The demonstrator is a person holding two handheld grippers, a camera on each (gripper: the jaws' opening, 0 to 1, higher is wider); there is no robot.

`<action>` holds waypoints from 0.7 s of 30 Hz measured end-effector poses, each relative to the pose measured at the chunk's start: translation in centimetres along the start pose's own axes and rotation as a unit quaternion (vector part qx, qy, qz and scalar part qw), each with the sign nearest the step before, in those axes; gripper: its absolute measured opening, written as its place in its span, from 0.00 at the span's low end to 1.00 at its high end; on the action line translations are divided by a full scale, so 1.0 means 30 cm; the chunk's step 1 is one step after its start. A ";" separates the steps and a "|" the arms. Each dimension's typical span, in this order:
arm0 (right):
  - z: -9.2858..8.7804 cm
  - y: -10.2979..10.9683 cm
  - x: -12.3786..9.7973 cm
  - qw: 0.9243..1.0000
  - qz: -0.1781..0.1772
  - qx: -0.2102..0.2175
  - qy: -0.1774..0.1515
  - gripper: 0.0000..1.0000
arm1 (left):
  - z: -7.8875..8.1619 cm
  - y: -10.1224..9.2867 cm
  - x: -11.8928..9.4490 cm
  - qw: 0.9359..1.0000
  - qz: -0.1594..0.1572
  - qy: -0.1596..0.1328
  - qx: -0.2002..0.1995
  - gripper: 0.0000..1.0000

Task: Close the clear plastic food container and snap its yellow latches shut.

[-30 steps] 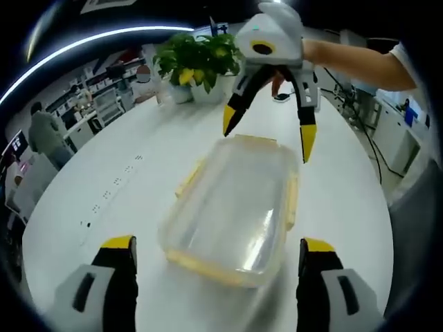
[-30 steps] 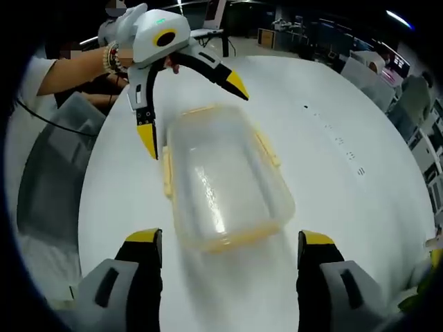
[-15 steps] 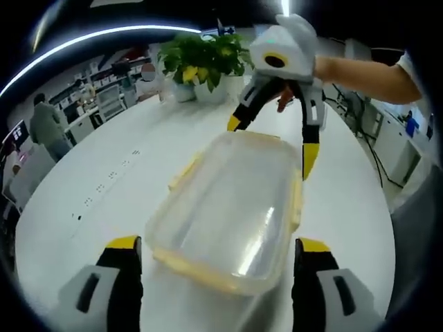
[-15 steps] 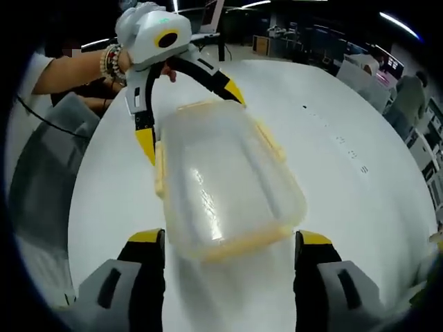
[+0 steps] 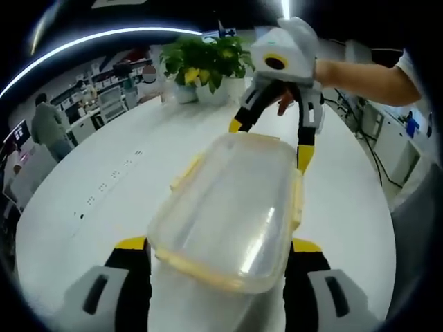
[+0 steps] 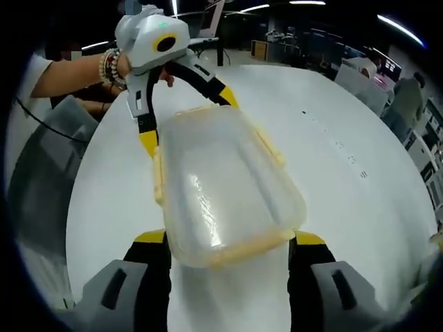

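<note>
The clear plastic food container (image 5: 232, 207) sits on the white table (image 5: 104, 187), lid on, between the two grippers, which face each other over its two short ends. In the left gripper view, the left gripper (image 5: 217, 250) has its jaws spread wide on either side of the near end; the container's edge hides the jaw tips, so contact cannot be judged. At the far end the right gripper (image 5: 268, 142) straddles the corner with jaws apart, one yellow tip beside a side latch (image 5: 296, 200). The right gripper view shows the same layout reversed: the right gripper (image 6: 230, 241) open around the near end, tips covered by the container (image 6: 221, 187). Whether the yellow latches (image 6: 266, 146) are snapped down is hard to make out. A potted plant (image 5: 201, 59) stands beyond.
</note>
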State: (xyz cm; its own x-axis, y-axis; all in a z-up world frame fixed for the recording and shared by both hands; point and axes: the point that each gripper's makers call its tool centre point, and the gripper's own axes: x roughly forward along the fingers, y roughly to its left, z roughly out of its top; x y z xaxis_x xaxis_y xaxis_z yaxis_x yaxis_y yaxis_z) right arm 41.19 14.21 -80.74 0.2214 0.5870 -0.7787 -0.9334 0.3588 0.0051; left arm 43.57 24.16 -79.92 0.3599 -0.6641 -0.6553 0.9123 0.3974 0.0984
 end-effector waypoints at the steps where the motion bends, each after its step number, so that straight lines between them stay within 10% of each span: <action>1: 0.004 0.002 0.003 1.000 0.000 0.000 -0.001 0.66 | -0.004 0.002 -0.003 1.000 0.001 0.001 0.000 0.76; 21: 0.235 -0.002 0.186 0.999 0.010 -0.022 -0.034 0.65 | -0.172 0.184 -0.160 0.998 0.039 0.040 -0.017 0.75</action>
State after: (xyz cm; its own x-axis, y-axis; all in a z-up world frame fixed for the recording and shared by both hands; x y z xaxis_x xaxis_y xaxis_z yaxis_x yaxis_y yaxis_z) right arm 44.47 22.58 -80.67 0.2189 0.6422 -0.7346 -0.9494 0.3141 -0.0083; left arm 45.87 32.81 -80.10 0.4110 -0.5791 -0.7040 0.8748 0.4677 0.1260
